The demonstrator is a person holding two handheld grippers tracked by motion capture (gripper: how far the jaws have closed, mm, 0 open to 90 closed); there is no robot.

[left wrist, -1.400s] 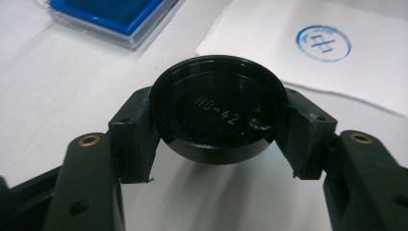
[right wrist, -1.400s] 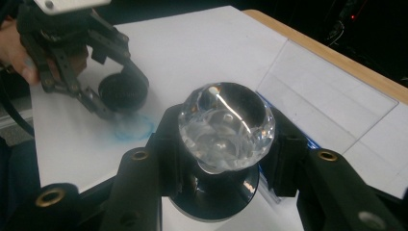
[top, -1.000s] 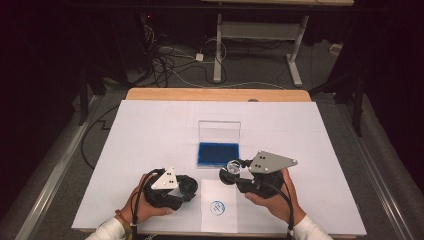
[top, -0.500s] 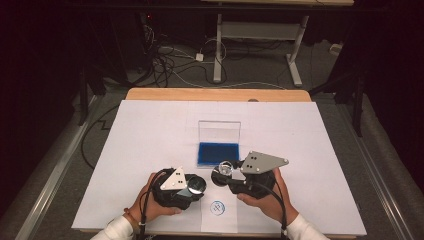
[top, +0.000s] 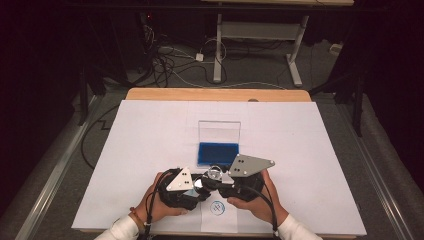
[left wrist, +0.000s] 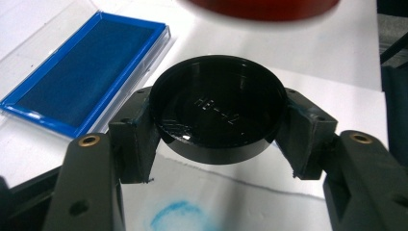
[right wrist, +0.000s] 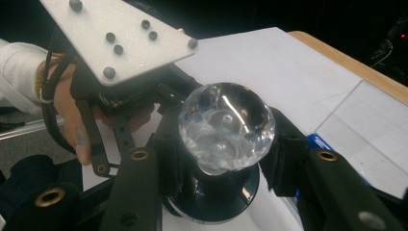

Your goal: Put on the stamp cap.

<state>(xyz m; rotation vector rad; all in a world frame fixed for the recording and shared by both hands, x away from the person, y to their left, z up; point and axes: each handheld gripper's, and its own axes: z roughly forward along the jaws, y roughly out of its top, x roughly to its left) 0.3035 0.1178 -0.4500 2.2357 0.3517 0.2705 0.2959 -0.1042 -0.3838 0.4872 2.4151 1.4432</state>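
A little clear box (top: 219, 141) lies open in the middle of the white table (top: 310, 150). Its see-through lid (top: 219, 131) stands up at the back. Inside the low half is a flat blue ink pad (left wrist: 82, 72), and nothing else is in it.

Just in front of the box, the two grippers meet, almost touching each other. The left gripper (left wrist: 216, 139) has its jaws closed on a round black cap (left wrist: 216, 115), one jaw on each side of it. The cap's hollow side faces the camera, with small raised letters in it. The right gripper (right wrist: 226, 139) has its jaws closed around a stamp with a clear glass ball handle (right wrist: 226, 126). The ball sits on a dark round base.

On the paper near the front edge, right below the grippers, is a round blue stamp mark (top: 217, 206).

Behind the table, the dark floor has a tangle of cables (top: 175, 60) and the white legs of another desk (top: 255, 45). Both of the person's hands and the grey plates on top hide much of the stamp in the high view.
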